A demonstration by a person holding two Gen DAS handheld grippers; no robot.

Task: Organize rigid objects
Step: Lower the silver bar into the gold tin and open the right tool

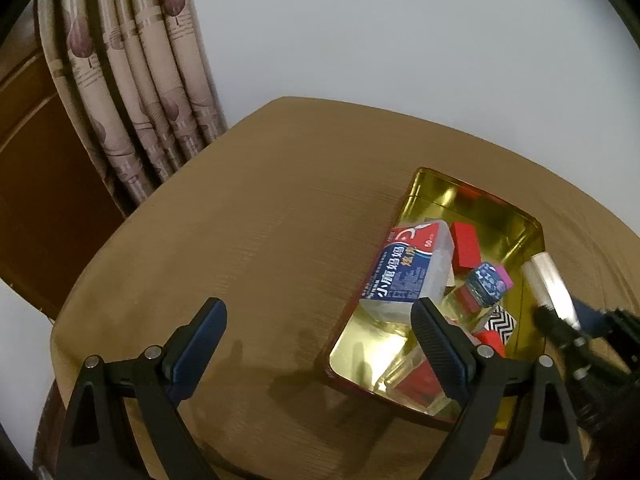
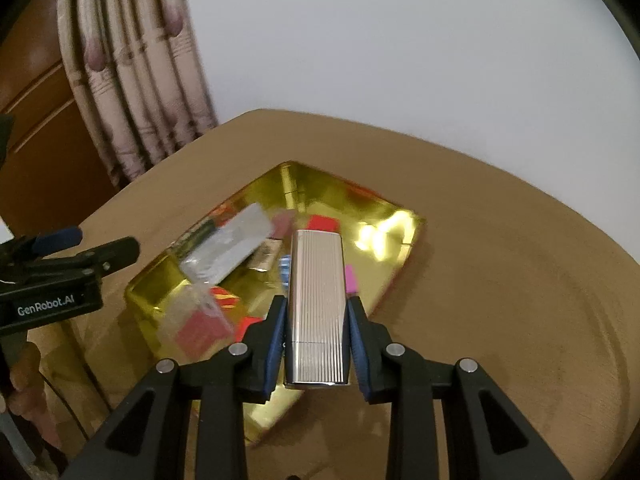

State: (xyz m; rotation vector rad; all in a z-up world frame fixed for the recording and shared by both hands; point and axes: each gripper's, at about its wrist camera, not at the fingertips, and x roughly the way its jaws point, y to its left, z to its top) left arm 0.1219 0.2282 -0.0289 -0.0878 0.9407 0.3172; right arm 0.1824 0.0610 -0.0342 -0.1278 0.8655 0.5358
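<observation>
Right wrist: right gripper (image 2: 316, 336) clamps ribbed silver case (image 2: 318, 300), pointing away lengthwise.

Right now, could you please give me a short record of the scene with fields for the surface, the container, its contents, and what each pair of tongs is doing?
surface: round brown table
container: gold tray, open, on the table
contents: floss pick box, red block, blue patterned cube, zigzag-patterned piece; others too blurred to name
left tongs: open, empty, at the tray's near end
right tongs: shut on ribbed silver case, held above the tray
</observation>
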